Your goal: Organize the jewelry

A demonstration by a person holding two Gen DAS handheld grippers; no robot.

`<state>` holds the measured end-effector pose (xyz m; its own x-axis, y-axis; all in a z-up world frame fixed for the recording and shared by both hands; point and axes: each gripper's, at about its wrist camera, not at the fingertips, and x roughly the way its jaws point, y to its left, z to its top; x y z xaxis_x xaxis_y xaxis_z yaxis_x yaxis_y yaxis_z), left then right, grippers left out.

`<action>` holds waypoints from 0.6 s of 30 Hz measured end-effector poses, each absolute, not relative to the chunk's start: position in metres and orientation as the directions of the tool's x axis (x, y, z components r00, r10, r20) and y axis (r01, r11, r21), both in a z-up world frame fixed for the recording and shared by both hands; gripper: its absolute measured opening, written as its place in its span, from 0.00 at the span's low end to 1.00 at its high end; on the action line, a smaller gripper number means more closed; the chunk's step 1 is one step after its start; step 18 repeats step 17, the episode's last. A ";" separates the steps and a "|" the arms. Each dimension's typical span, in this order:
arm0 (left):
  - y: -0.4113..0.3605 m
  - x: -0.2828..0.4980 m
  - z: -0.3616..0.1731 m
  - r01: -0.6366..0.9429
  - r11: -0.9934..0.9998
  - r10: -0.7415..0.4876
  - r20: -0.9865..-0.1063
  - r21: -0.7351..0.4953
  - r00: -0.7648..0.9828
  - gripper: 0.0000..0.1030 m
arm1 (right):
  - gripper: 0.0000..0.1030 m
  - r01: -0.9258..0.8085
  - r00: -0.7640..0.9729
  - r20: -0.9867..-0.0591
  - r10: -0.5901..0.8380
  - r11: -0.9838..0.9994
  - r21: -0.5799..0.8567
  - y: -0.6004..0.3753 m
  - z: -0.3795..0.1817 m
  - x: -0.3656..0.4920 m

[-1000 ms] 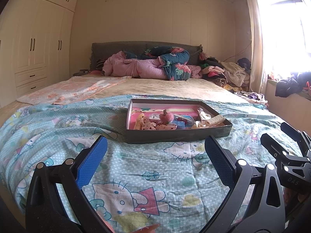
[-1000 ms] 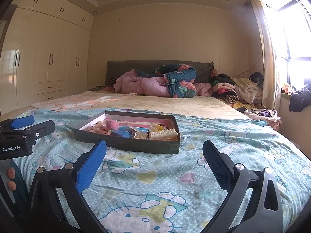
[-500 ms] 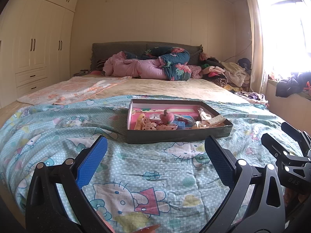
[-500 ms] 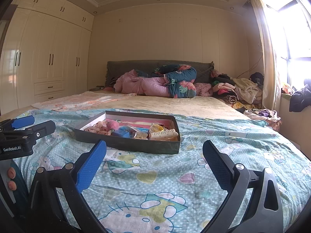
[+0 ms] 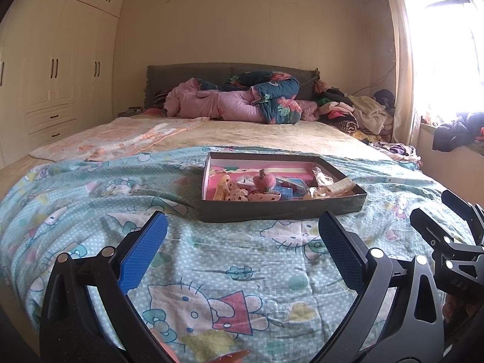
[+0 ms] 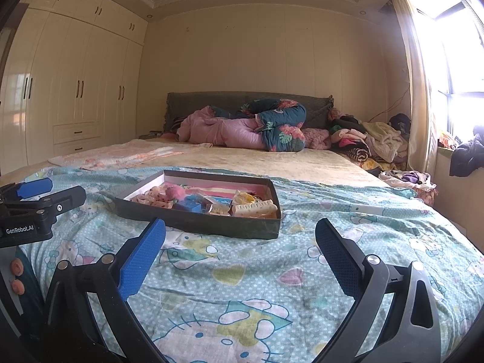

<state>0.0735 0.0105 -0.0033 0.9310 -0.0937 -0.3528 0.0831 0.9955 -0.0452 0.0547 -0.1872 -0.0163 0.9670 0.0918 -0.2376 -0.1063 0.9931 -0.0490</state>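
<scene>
On the bed's blanket (image 5: 242,272), the shallow tray (image 5: 281,210) of small jewelry (image 5: 266,181) lies ahead of both grippers. The left gripper (image 5: 242,242) and right gripper (image 6: 240,242) are spread wide, empty. The pieces look light, slippery, tangled; pinch one at its firmest part.

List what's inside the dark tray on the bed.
Dark tray holds a pink fuzzy ball, cream hair claw, blue box and patterned clips on a pink liner. Anything beneath the pile is hidden.

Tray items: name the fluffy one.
The pink pom-pom in the tray, round and fuzzy; the pieces beside it look hard, flat or plastic-wrapped.
</scene>
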 end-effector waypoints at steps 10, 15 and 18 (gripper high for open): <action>0.010 0.082 -0.006 0.057 0.997 -0.071 -0.384 -0.048 0.921 0.89 | 0.94 -0.093 0.969 -0.235 0.081 0.995 -0.038 -0.196 -0.009 0.054; 0.027 0.101 -0.006 0.026 0.994 -0.067 -0.432 -0.102 0.899 0.89 | 0.94 -0.026 0.970 -0.241 0.025 1.000 -0.003 -0.225 0.001 0.070; 0.045 0.118 -0.003 -0.022 0.994 -0.027 -0.444 -0.105 0.896 0.89 | 0.94 0.032 0.954 -0.297 -0.030 0.999 0.004 -0.246 0.003 0.092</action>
